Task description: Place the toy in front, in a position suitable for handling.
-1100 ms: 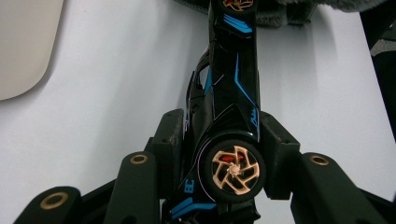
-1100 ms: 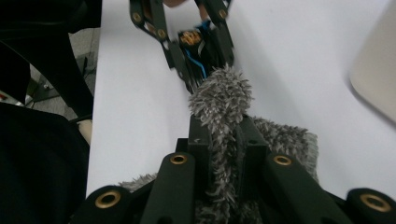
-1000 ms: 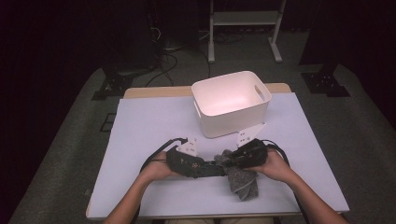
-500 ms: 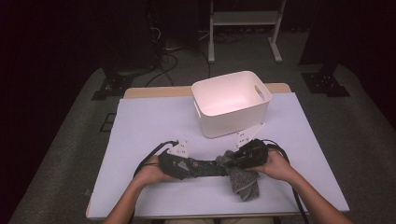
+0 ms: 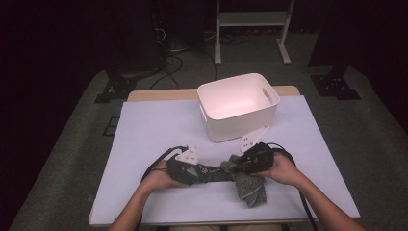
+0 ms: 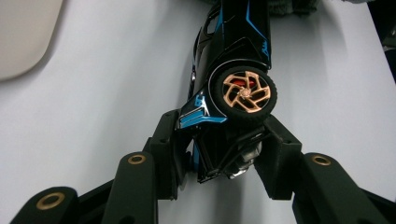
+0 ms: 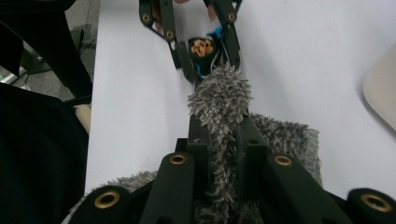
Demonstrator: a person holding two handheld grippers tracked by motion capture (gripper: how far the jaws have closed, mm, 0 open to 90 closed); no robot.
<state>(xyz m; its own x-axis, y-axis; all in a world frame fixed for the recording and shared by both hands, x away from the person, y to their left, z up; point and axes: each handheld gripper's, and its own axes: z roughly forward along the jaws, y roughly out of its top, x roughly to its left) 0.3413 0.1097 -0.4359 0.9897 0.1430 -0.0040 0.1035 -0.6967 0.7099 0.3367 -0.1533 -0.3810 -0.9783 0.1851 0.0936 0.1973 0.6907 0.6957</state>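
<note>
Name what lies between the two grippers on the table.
The toy car held by the left gripper, and the grey shaggy cloth pinched in the right gripper, which drapes over the car's far end. The right gripper view shows this best.

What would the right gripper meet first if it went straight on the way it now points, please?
Probably the toy car held by the left gripper; the right gripper, shut on the grey cloth, points straight at it.

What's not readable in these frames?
- Front of the toy car: in the left gripper view it runs off the top edge, under the grey cloth.
- Most of the car in the right gripper view: the cloth covers it.
- High view: car too small and dark between the left tool and right tool.
</note>
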